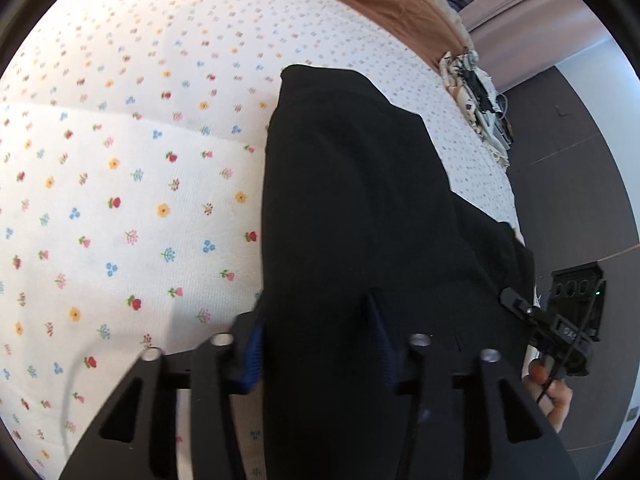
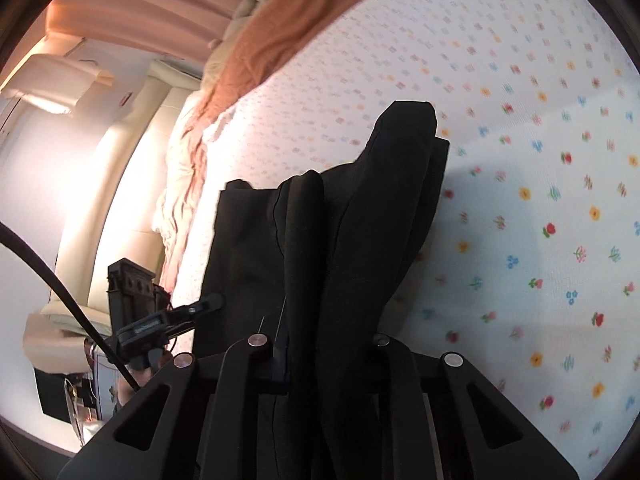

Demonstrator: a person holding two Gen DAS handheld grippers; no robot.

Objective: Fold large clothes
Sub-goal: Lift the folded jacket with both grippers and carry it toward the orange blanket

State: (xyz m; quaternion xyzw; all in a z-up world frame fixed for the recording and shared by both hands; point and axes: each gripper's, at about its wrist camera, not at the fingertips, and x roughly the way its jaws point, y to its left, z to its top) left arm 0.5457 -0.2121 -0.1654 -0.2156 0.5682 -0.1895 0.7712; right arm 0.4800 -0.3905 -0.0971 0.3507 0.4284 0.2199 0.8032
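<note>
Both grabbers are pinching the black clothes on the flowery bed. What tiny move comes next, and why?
Probably lift both ends together and carry them over. Each hand-held gripper, left and right, pinches the black garment, which lies bunched on the flowery sheet.

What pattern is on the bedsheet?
White with small coloured flowers; the sheet shows best in the left wrist view.

The left gripper (image 1: 318,344) points steeply down, its blue-padded fingers (image 1: 256,350) closed in on a fold of black cloth (image 1: 352,200). At four o'clock in its view, the right gripper (image 1: 516,300) appears with a hand (image 1: 554,400) behind it. The right gripper points more shallowly, jaws pinched on bunched cloth, with the left gripper at nine o'clock.
</note>
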